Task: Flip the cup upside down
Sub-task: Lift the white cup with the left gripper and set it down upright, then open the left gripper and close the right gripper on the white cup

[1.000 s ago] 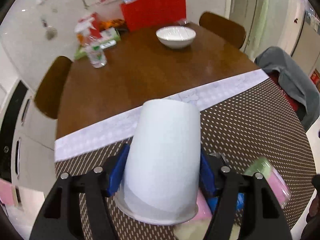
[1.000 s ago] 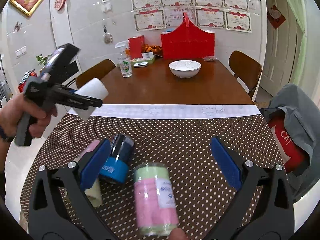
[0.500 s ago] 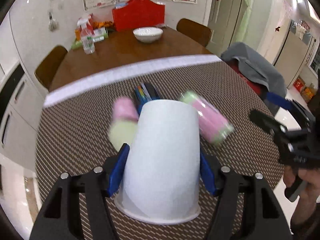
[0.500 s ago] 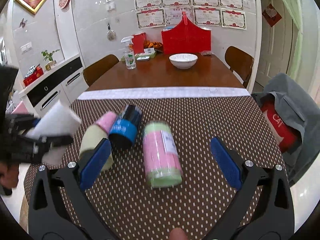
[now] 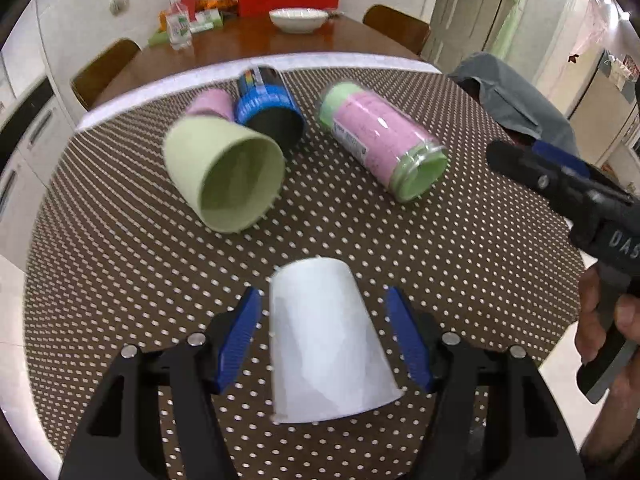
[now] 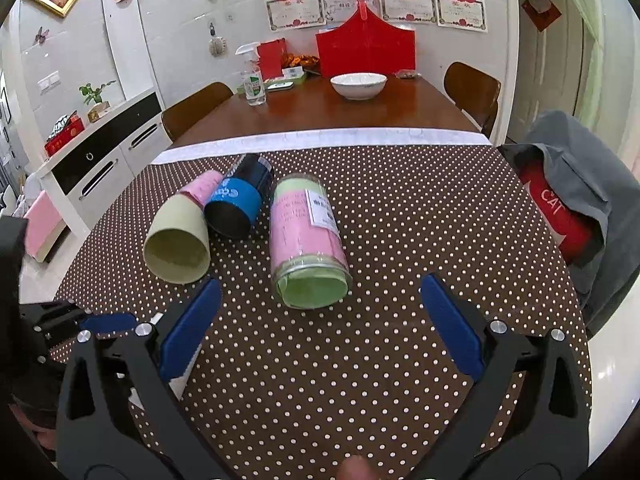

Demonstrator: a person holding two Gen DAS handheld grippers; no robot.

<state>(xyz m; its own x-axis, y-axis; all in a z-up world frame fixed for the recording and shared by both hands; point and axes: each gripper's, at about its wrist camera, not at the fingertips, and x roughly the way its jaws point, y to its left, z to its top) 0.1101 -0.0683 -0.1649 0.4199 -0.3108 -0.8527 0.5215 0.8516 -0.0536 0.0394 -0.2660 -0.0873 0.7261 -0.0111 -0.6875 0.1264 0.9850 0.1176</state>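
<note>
Cup [image 5: 324, 344] sat mouth-down on the dotted tablecloth [image 5: 460, 264] at 6 o'clock in my left wrist view, long axis straight up, narrow closed base on top, wide rim flat on the cloth. My left gripper [image 5: 324, 336] had its jaws spread, blue pads on either side with visible gaps, so I'd say the flip was basically done. My right gripper [image 6: 320, 320] hung wide apart too, holding nothing. Green cup [image 5: 224, 172] at 11 o'clock and pink jar [image 5: 380, 140] at 1 o'clock lay on their sides, well clear.
</note>
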